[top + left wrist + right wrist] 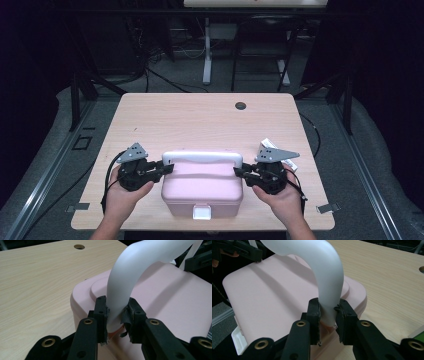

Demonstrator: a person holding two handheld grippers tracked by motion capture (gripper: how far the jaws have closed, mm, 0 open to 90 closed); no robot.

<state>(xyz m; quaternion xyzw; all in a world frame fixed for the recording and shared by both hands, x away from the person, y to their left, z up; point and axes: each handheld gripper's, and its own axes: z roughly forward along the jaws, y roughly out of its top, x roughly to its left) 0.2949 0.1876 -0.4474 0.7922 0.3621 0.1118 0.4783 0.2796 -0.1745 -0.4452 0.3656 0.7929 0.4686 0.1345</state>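
Note:
A pink box (202,187) with a white front latch (202,212) stands near the table's front edge. Its white handle (202,158) arches upright over the lid. My left gripper (166,169) is shut on the handle's left leg (116,307), pads pressing both sides just above the lid (160,297). My right gripper (239,172) is shut on the handle's right leg (329,305) in the same way, down at the pink lid (272,297). A hand holds each gripper from below.
The light wooden table (200,120) stretches away behind the box, with a round cable hole (241,105) near its far edge. A small white and green packet (280,152) lies just behind my right gripper. Dark floor, cables and stand legs lie beyond the table.

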